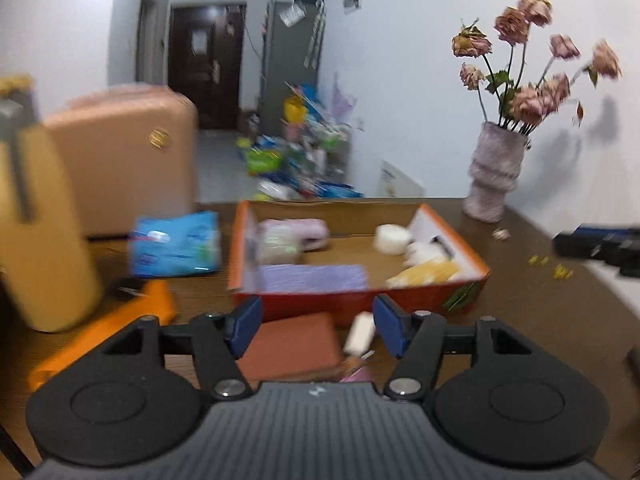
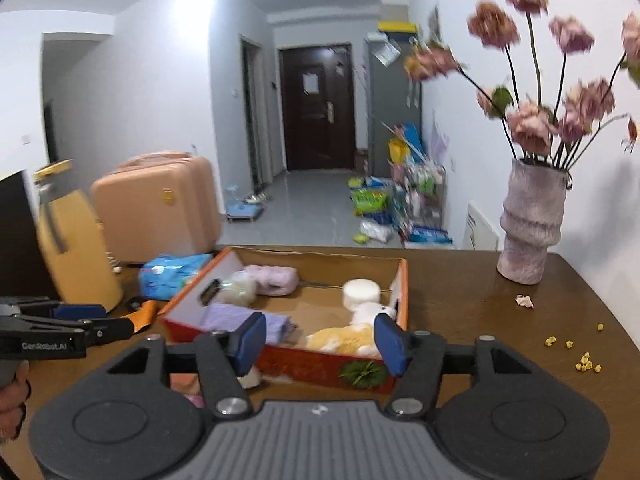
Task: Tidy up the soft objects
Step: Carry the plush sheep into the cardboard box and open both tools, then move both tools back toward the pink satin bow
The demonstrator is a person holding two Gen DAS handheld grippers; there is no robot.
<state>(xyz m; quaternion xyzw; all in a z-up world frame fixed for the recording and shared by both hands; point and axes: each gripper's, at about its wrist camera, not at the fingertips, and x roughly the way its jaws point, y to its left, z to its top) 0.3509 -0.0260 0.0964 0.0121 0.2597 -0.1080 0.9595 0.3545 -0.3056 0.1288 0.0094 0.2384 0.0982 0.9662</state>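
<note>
An orange-red cardboard box (image 1: 360, 300) (image 2: 312, 364) stands on the brown table. Inside it lie a folded purple cloth (image 1: 312, 278) (image 2: 232, 318), a pink plush piece (image 1: 304, 232) (image 2: 272, 280), a white round pad (image 1: 390, 238) (image 2: 362, 292) and a yellow-and-white plush toy (image 1: 428, 274) (image 2: 340, 338). My left gripper (image 1: 318, 316) (image 2: 100, 318) hovers open before the box's near wall, with nothing between its blue pads. A reddish-brown flat piece (image 1: 292, 344) and a small white item (image 1: 360, 332) lie on the table beneath it. My right gripper (image 2: 320, 336) is open and empty over the box's near right corner.
A blue soft pack (image 1: 176, 244) (image 2: 172, 274) lies left of the box, beside a yellow jug (image 2: 76, 248) and an orange tool (image 1: 100, 344). A vase of dried roses (image 2: 532, 224) stands at the far right. Yellow crumbs (image 2: 586, 362) dot the right side. A pink suitcase (image 2: 156, 208) stands behind.
</note>
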